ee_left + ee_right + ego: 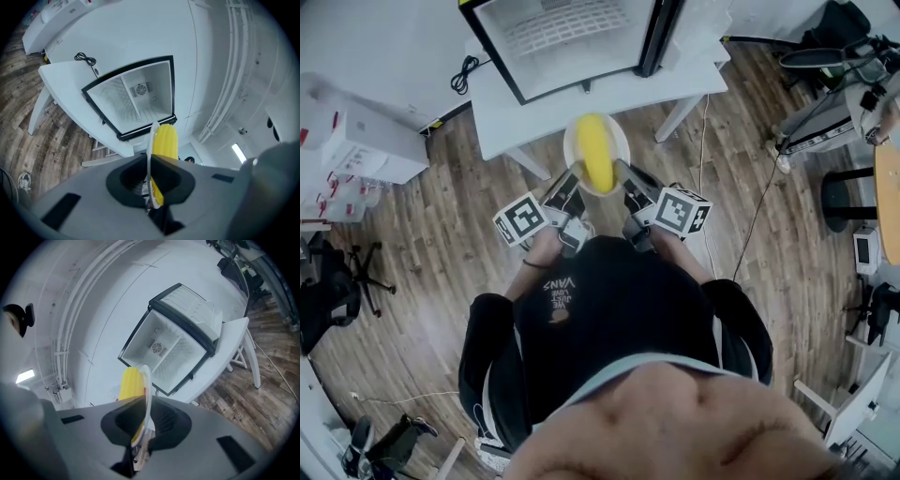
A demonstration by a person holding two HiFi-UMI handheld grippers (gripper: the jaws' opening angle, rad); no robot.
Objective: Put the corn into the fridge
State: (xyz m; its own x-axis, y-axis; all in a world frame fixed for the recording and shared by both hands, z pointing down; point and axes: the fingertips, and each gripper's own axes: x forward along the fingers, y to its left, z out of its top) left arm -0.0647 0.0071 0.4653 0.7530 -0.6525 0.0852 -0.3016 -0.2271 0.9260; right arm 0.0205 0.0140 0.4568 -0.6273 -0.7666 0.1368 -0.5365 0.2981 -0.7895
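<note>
1. Dark shirt [609,319] of the person fills the near part of the head view. Beyond it, the left gripper [574,176] and right gripper [624,174] reach toward the fridge [572,37]. The fridge stands on a white desk [609,98] with its door swung open. Short of the fridge, by the desk's near edge, the two grippers carry a white plate [622,141] between them. The yellow corn [596,150] lies on the plate.
2. Left gripper view: the jaws are closed on the plate's rim, which shows edge-on between them, and the corn rises just past it. The fridge's open cavity lies ahead, well apart from the plate.
3. Right gripper view: these jaws are likewise clamped on the opposite rim, with the corn resting against the plate's inner face. The fridge again sits ahead with its door open, and the plate has not reached it.
4. By my reading, the pickup is done and the door needs no opening. The corn is lifted and held level in front of the fridge. What is left is to cover the remaining gap over the desk, slide the plate onto a shelf inside the fridge, and let go with both jaws.
</note>
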